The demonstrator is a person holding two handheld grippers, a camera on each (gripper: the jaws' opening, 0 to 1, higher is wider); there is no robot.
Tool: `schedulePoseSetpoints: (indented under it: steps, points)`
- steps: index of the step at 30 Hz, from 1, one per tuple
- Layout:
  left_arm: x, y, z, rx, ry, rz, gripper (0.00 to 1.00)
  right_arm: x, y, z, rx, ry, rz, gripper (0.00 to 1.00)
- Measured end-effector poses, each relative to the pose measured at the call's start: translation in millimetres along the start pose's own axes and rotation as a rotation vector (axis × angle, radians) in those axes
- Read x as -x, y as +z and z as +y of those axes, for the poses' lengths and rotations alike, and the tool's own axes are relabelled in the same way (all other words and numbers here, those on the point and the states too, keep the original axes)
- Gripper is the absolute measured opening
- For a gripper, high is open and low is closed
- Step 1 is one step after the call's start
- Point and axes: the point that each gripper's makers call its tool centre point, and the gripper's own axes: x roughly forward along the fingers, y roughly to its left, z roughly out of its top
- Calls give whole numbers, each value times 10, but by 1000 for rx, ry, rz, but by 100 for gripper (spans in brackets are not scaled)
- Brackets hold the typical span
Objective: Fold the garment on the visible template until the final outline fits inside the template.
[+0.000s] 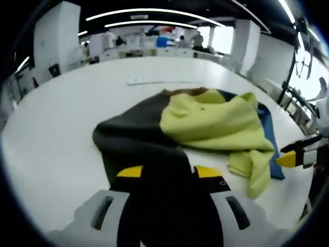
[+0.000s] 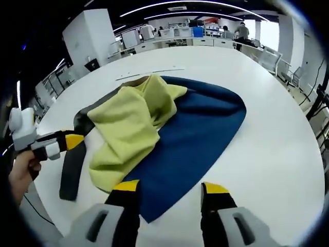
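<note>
your left claw (image 1: 168, 172) clamps dark grey part of garment (image 1: 205, 121) at near edge; your right claw (image 2: 168, 188) spread wide over blue panel, gripping nothing. garment lies crumpled mid-bench (image 2: 277, 134), yellow section bunched on top.

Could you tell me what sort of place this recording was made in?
Probably an open-plan office or lab. A large white table holds the garment; behind it stand rows of desks with people, white pillars, and long ceiling light strips.
</note>
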Motion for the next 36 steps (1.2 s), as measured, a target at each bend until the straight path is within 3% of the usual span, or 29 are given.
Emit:
schedulePoseSetpoints:
  steps: [9, 12, 13, 19, 24, 29, 36]
  points:
    - [-10, -62, 41, 1, 5, 11, 12, -38, -27, -10, 60, -61, -11, 34]
    - [-9, -98, 64, 8, -1, 24, 6, -42, -36, -50, 129, -106, -10, 30]
    - [-5, -113, 59, 23, -9, 31, 5, -47, -33, -17, 104, -88, -14, 28]
    - [3, -123, 91, 32, -13, 28, 1, -61, -17, 16, 118, -84, -21, 19]
    - [20, -123, 100, 40, -24, 27, 0, -66, -23, 54, 122, -64, -19, 0]
    - [71, -97, 135, 79, -35, 14, 0, -39, -6, -2, 108, -58, -32, 0]
    - [141, -102, 274, 55, -25, 14, 0, 58, 15, -275, 139, -106, -23, 0]
